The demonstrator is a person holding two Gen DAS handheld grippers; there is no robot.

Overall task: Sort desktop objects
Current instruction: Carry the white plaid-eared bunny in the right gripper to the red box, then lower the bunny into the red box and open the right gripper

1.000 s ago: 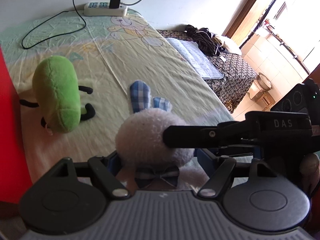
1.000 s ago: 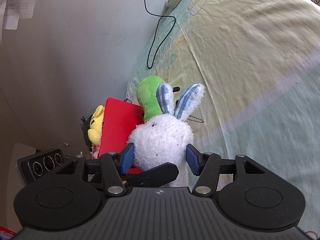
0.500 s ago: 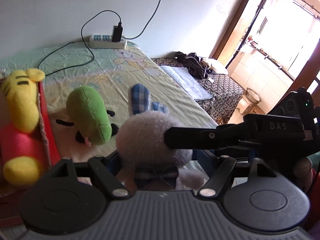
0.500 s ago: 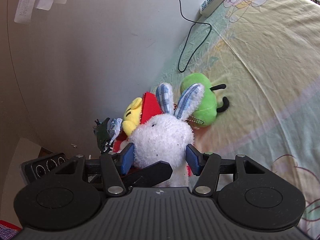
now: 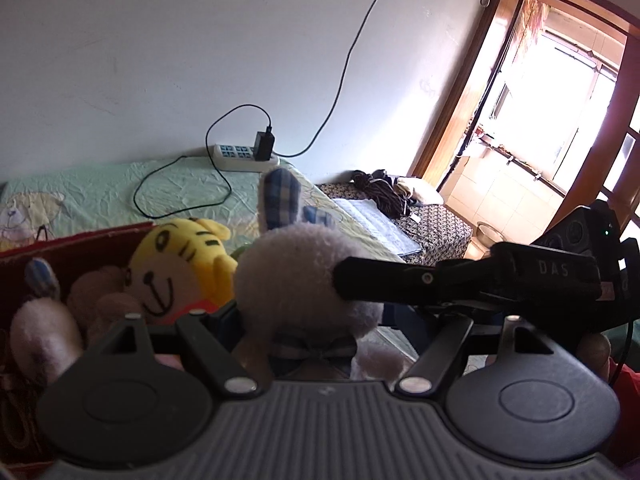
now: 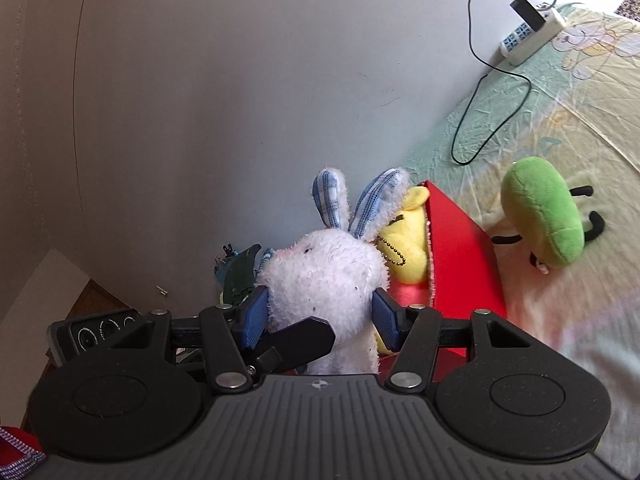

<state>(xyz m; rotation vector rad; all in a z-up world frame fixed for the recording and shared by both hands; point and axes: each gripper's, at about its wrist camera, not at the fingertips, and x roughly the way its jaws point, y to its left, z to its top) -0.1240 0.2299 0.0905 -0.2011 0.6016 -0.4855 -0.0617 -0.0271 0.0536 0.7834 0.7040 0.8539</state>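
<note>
Standing beside the bed, one sees both tongs meeting on the same toy. Far to the left of the left gripper sits a pale plush with a checked ear, inside the red box; next to it, still left of the fingers, the yellow tiger plush looks out of the same box. Between the fingers of the left gripper is the white rabbit plush, its checked ears pointing up and its bow tie low, close to the camera; the left fingers are mostly hidden behind the fur, so I cannot tell if they press it. From the right side the black finger of the other tool reaches across and touches the rabbit head. In the right wrist view the right gripper is clenched on the rabbit, both blue pads pushed into the fur at its sides, and the rabbit is held above the near edge of the red box. Just right of the rabbit ears the yellow plush lies in the box. Well to the right of this gripper the green plush lies on the bed sheet, apart from the box. Farther behind, to the right, a white power strip with a black cable rests by the wall.
</note>
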